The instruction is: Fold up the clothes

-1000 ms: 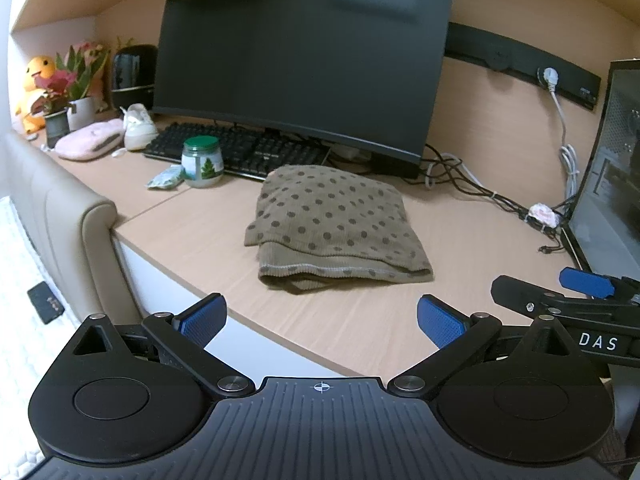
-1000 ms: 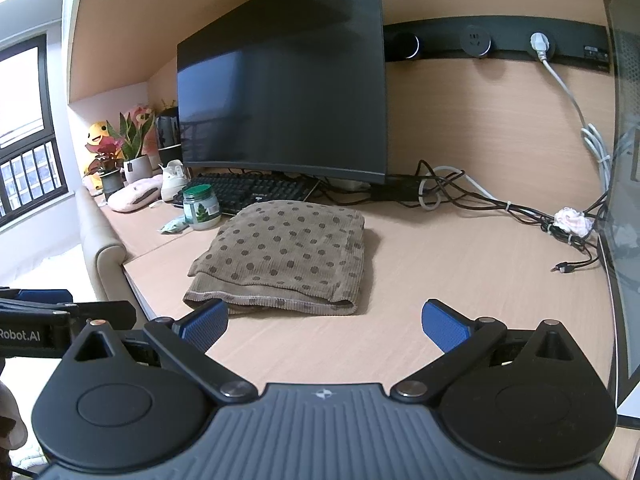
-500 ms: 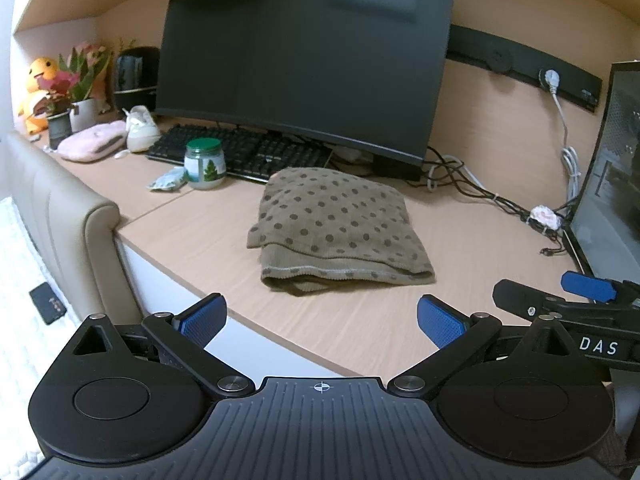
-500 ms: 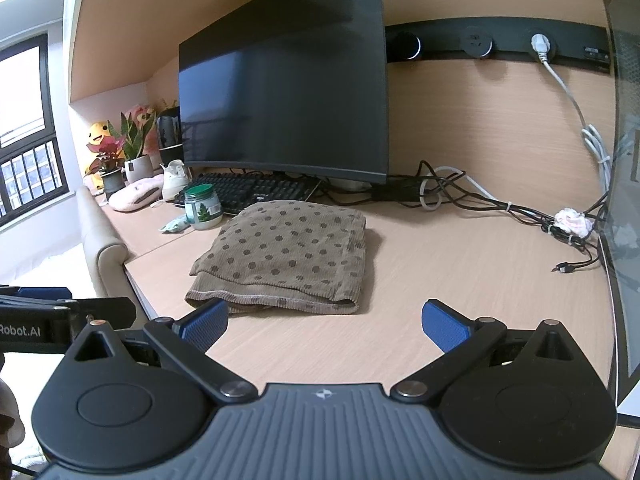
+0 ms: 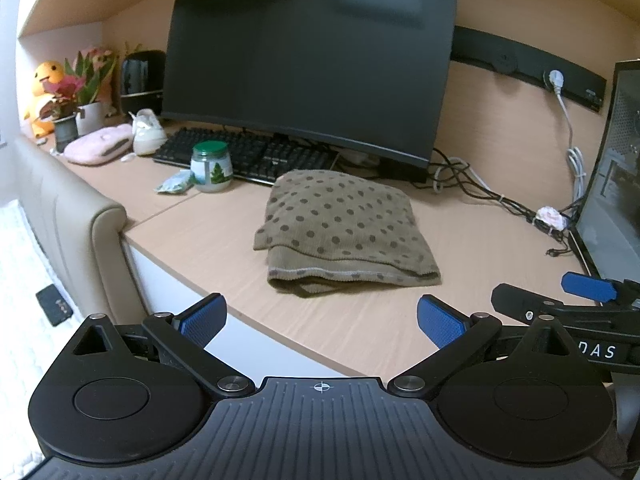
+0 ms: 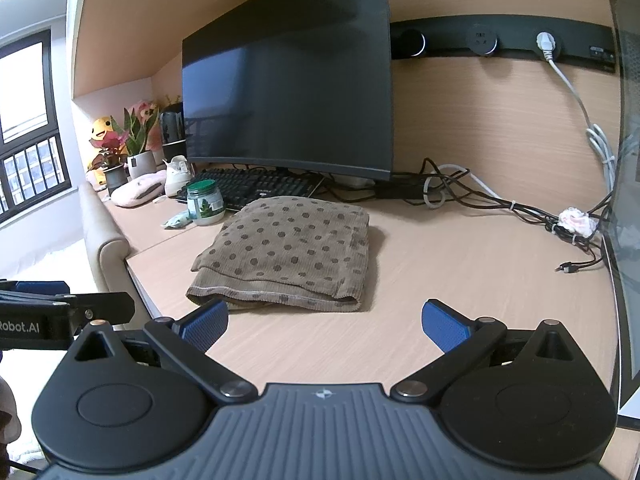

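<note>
A folded tan garment with brown dots (image 5: 344, 228) lies on the wooden desk (image 5: 360, 320) in front of the monitor; it also shows in the right wrist view (image 6: 284, 252). My left gripper (image 5: 320, 318) is open and empty, held back at the desk's front edge, short of the garment. My right gripper (image 6: 326, 324) is open and empty, just in front of the garment's near hem. The right gripper shows at the right of the left wrist view (image 5: 568, 300), and the left gripper at the left of the right wrist view (image 6: 60, 308).
A large monitor (image 5: 308, 60), a keyboard (image 5: 248, 156) and a green-lidded jar (image 5: 210, 166) stand behind the garment. Cables (image 6: 500, 204) run along the back right. A computer case (image 5: 616, 184) stands at the right. A padded headboard (image 5: 72, 216) borders the desk's left.
Both grippers have drifted slightly, so the garment sits a little differently in the views. The garment itself has not moved, and both grippers have stayed open.
</note>
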### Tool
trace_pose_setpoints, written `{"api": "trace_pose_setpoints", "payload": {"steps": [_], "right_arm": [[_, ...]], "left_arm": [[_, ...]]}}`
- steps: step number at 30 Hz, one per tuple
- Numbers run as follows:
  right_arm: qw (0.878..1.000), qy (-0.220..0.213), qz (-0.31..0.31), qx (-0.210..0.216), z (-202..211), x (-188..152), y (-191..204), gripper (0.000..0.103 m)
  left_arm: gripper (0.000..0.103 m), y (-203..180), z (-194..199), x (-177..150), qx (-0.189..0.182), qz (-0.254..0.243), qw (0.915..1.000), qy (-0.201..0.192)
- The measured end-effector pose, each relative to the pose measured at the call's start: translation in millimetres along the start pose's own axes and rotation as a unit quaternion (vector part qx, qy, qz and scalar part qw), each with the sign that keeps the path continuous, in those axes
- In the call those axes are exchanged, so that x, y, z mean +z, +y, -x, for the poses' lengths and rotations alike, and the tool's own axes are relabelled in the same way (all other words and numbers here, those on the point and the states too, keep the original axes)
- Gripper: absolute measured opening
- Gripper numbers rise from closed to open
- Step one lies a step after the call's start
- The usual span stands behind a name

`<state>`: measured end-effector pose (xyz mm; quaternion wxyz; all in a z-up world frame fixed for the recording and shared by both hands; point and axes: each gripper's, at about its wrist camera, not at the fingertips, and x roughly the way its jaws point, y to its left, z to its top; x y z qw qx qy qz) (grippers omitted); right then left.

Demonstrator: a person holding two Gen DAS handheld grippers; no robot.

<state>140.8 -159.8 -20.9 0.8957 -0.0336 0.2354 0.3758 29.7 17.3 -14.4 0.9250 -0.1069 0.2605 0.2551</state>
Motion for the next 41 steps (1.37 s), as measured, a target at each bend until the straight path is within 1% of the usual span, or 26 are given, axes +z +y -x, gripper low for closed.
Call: {"api": "trace_pose_setpoints", "payload": {"steps": [16,34,38,41], "right_arm": [[1.000,0.001,-0.008,-0.005,0.9,-2.6,-4.3,0.103],[1.000,0.005,0.009,-0.006,1.5,-2.9,10.6,0.103],[1.000,0.005,0.011,-0.007,2.7,-1.4,13.5,0.103],[1.000,0.004,0.014,-0.009,3.2,4.2,15.0,0.103]], "left_arm": [[0.103,-2.6,-2.0,1.0,-0.004,-0.004,1.0000,0.007],[0.103,10.4,3.9,-3.1,-0.003,0.002,1.0000,0.009],[0.103,14.3,4.2,-3.0,-0.006,0.005,0.9999,0.007],[0.103,19.0,4.5,-0.9,-0.020,0.013,0.9997,-0.001]]}}
